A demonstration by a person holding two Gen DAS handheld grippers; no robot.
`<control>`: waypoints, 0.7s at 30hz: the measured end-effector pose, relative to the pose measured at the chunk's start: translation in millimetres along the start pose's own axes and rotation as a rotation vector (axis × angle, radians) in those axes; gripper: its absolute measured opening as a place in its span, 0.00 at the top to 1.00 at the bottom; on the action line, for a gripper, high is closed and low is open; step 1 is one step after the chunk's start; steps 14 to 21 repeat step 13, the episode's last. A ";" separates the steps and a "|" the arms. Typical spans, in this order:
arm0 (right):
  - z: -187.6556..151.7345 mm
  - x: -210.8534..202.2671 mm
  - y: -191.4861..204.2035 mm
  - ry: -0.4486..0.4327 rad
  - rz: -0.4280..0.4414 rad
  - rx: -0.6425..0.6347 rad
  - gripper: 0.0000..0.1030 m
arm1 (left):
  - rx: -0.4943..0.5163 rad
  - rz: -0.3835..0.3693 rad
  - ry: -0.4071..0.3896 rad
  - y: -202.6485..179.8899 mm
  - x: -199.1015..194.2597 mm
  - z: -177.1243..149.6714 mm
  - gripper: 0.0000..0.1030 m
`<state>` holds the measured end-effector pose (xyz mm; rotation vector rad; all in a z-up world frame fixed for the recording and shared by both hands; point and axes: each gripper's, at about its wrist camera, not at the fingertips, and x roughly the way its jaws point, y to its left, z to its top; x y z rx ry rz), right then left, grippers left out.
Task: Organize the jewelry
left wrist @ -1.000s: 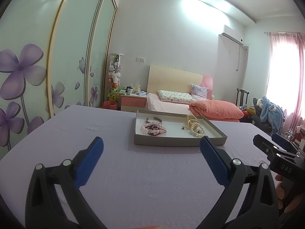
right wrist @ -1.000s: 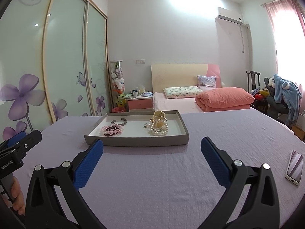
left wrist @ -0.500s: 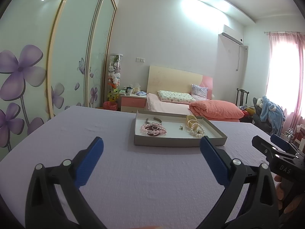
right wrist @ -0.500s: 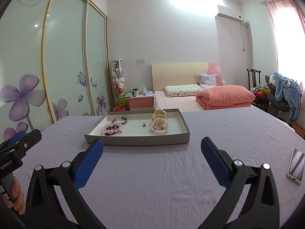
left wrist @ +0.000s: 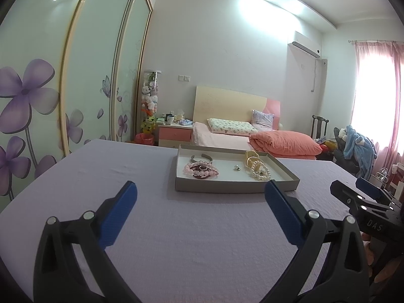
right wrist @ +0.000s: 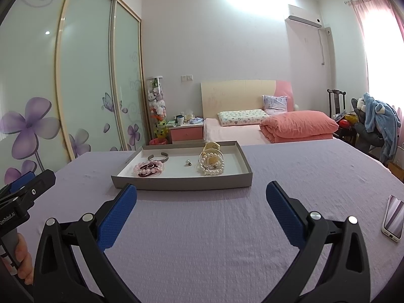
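Observation:
A shallow grey tray (left wrist: 234,186) (right wrist: 181,183) sits on the lilac cloth ahead of both grippers. It holds pink and dark red bead bracelets (left wrist: 201,170) (right wrist: 149,169), a silver cuff (left wrist: 201,158) (right wrist: 158,157), a small silver earring (left wrist: 236,168) (right wrist: 188,162), and a pearl bracelet with gold bangles (left wrist: 258,170) (right wrist: 211,162). My left gripper (left wrist: 200,197) is open and empty, short of the tray. My right gripper (right wrist: 201,197) is open and empty, just before the tray's front wall.
A phone (right wrist: 394,218) lies on the cloth at the right. The cloth-covered table (left wrist: 197,227) stretches wide around the tray. Behind stand a bed (right wrist: 272,128), a pink nightstand (right wrist: 185,132), sliding wardrobe doors (left wrist: 75,75) at left and a chair with clothes (right wrist: 376,123) at right.
Both grippers have shifted only slightly; the views are nearly the same. Both stay open and empty. The tray's contents have not moved.

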<state>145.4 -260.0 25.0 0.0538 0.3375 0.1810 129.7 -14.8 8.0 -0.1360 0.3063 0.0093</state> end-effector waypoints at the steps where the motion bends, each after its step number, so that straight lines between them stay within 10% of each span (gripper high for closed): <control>1: 0.0 0.2 0.1 0.001 0.001 0.000 0.02 | 0.000 0.001 -0.002 -0.1 -0.4 0.0 0.04; 21: -0.5 0.4 -0.2 0.002 0.001 0.001 0.02 | -0.005 -0.006 0.003 0.1 0.8 0.5 0.04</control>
